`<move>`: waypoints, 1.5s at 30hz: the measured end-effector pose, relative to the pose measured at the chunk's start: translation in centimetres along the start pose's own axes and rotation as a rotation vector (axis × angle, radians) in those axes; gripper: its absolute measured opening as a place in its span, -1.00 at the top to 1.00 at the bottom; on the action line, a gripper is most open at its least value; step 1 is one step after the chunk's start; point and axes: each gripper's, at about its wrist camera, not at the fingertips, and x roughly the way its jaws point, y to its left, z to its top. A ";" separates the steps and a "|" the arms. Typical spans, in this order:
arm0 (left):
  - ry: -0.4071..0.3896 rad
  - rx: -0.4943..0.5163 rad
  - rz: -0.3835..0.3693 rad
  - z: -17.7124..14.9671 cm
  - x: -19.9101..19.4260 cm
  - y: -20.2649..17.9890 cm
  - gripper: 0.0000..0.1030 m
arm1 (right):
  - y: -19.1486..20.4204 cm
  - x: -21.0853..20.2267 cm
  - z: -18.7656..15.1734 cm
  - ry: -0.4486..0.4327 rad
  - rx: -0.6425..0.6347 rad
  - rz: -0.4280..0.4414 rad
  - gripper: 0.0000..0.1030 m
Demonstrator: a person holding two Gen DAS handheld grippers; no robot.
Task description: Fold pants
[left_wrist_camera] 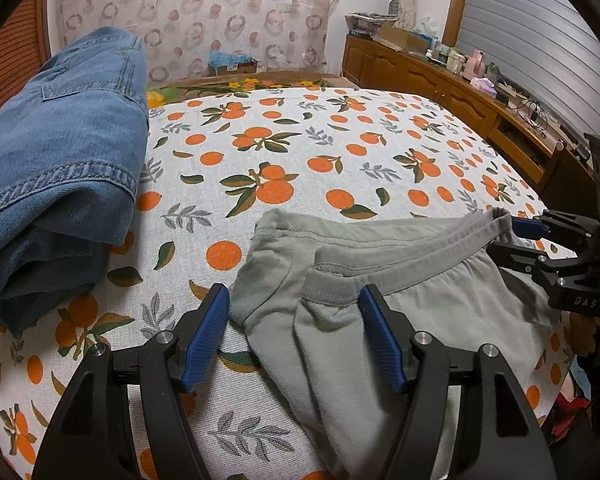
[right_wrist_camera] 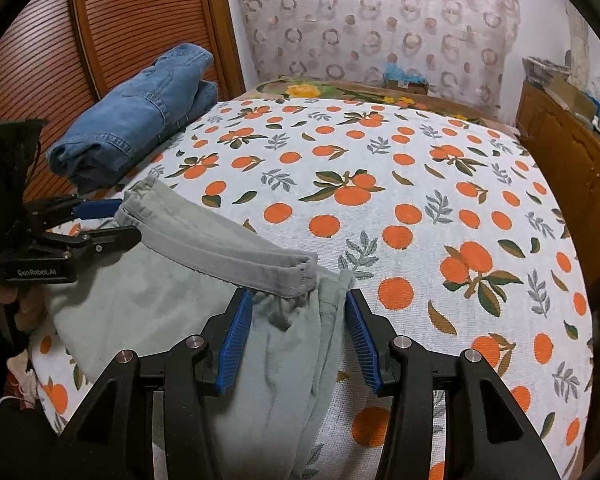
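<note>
Grey-green pants [left_wrist_camera: 440, 300] [right_wrist_camera: 160, 280] lie folded lengthwise on the orange-print cloth, waistband [left_wrist_camera: 400, 256] [right_wrist_camera: 220, 240] toward the far side. My left gripper [left_wrist_camera: 293, 290] [right_wrist_camera: 129, 220] stands open over the left end of the waistband. Cloth lies between its blue pads [left_wrist_camera: 208, 336], which do not press on it. My right gripper [right_wrist_camera: 296, 294] [left_wrist_camera: 504, 236] is open at the other end. The stitched waistband end [right_wrist_camera: 300, 272] sits just beyond its fingertips, and folds of the pants lie between its pads [right_wrist_camera: 236, 336] without being squeezed.
Folded blue jeans [left_wrist_camera: 60, 140] [right_wrist_camera: 140, 120] sit at the far left of the orange-print cloth [left_wrist_camera: 300, 152] [right_wrist_camera: 420, 200]. A wooden louvered panel [right_wrist_camera: 140, 20] stands behind them. A low wooden cabinet [left_wrist_camera: 440, 80] with clutter runs along the right. A hand [right_wrist_camera: 4, 300] holds the left gripper.
</note>
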 end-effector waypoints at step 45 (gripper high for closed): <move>-0.207 0.021 -0.090 0.6 -8.5 -3.9 0.60 | 0.4 -5.7 -1.1 -0.181 0.018 0.100 0.73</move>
